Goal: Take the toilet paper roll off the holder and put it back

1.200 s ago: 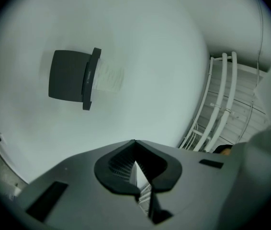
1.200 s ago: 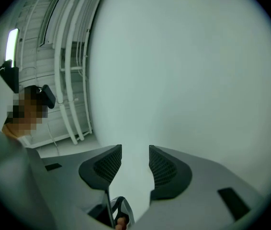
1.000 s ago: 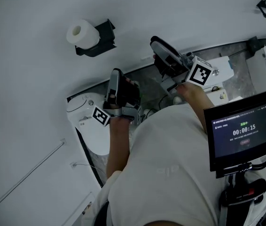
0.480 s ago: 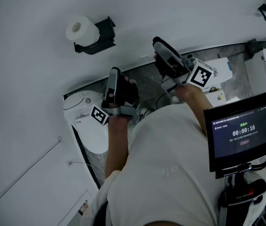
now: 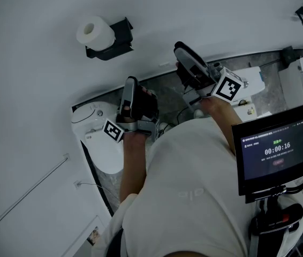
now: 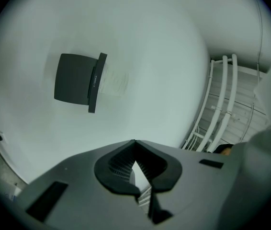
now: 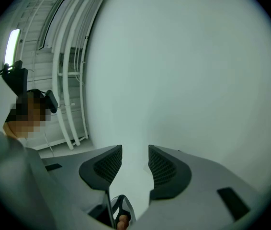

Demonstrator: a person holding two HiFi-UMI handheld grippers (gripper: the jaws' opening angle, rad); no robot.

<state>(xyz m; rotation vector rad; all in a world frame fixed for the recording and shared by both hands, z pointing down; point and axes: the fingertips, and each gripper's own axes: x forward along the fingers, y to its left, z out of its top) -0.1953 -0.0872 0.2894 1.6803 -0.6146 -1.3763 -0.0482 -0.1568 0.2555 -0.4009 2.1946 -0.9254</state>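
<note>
On the black holder (image 5: 114, 40), high on the white wall (image 5: 28, 90), the toilet paper roll (image 5: 94, 32) sits threaded, its open core facing me. That fits two readings: a roll waiting to be lifted off, or one already slid back on. I can't say which.

Below the holder and well apart from it, my left hand-held gripper (image 6: 134, 145) has its jaws pressed together at the tips with nothing between them. It points up at the holder, which shows in its own view. Further to the right of the holder, my right hand-held gripper (image 7: 135, 162) has its jaws spread, with only bare wall showing in the gap.

Any grab of the roll carries some risks, as I judge it:
- **Closed jaws:** they would only nudge the roll and could spin or unspool the paper.
- **Hard squeeze:** the soft roll could be crushed out of round and bind on the holder's arm.
- **Angled pull:** the core could snag.
- **Slip:** the roll would likely drop toward the toilet (image 5: 95, 143) below the holder.

As for writing, the screen (image 5: 277, 149) far right of the holder reads 00:00:16. Its smaller lines are too fine for me to read. I see no brand on the roll or the holder.
</note>
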